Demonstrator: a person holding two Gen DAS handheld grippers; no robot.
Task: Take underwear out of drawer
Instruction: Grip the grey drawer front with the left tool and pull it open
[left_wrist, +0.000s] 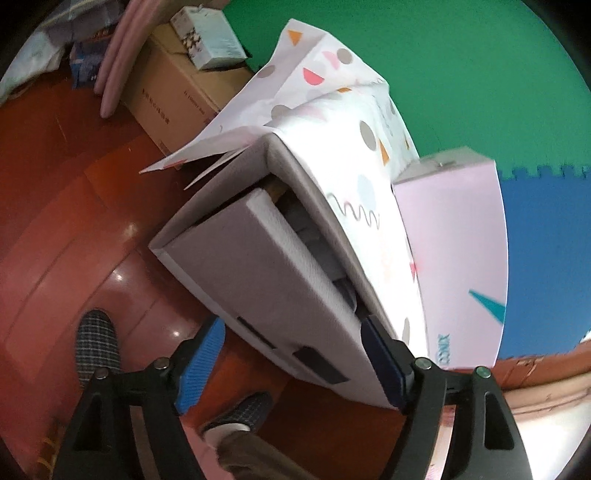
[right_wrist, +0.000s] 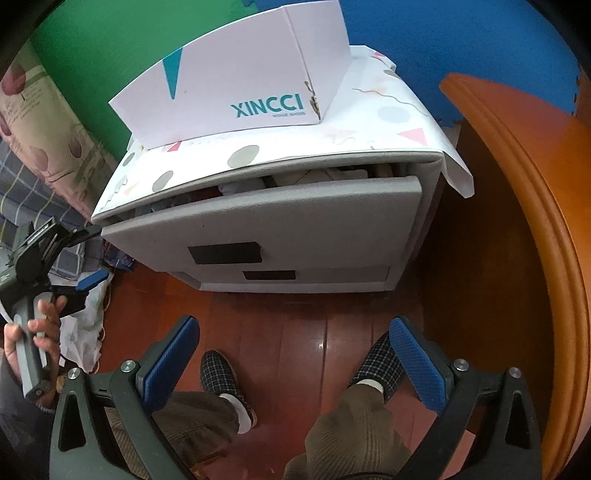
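Note:
A grey cabinet (right_wrist: 280, 229) stands on the floor with its top drawer (right_wrist: 258, 206) pulled out a little. Folded clothes (right_wrist: 295, 177) show in the gap behind the drawer front; which piece is underwear I cannot tell. The left wrist view is rolled and shows the same drawer (left_wrist: 258, 273) and clothes (left_wrist: 314, 236). My left gripper (left_wrist: 291, 362) is open, and the drawer's near end appears between its fingers without touching the pads. In the right wrist view a hand holds the left gripper (right_wrist: 90, 254) just left of the cabinet. My right gripper (right_wrist: 295, 354) hangs open over the floor, in front of the cabinet.
A pink XINCCI box (right_wrist: 236, 77) sits on the patterned cloth (right_wrist: 388, 122) that covers the cabinet top. Orange wooden furniture (right_wrist: 517, 221) curves close on the right. Bedding (right_wrist: 44, 147) and a white bag (right_wrist: 85, 332) lie left. The person's slippered feet (right_wrist: 221, 380) stand below. Cardboard boxes (left_wrist: 173, 92) stand beyond.

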